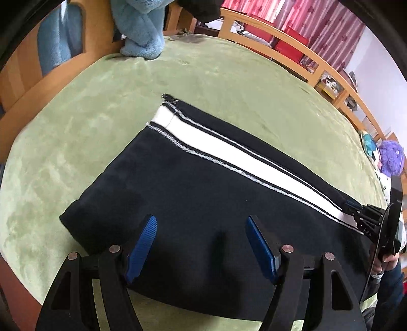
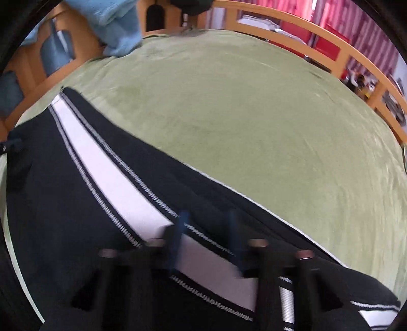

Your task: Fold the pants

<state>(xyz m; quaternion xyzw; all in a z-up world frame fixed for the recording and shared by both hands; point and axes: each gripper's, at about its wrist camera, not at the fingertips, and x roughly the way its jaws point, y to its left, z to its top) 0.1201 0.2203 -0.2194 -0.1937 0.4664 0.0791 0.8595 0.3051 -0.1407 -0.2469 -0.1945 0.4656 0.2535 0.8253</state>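
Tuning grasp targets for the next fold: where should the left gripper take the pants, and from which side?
Probably the near dark edge of the pants, just below the open left gripper, coming from the near side. That edge lies flat and bare on the green cover, while the white stripe end is at the right gripper.

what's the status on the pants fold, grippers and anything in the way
Left gripper open over black white-striped pants. Right gripper at striped edge, shut. Green blanket around.

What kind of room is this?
Probably a bedroom: a wide bed under a green blanket, a wooden bed rail along its edge, pink curtains behind, and a purple plush toy.
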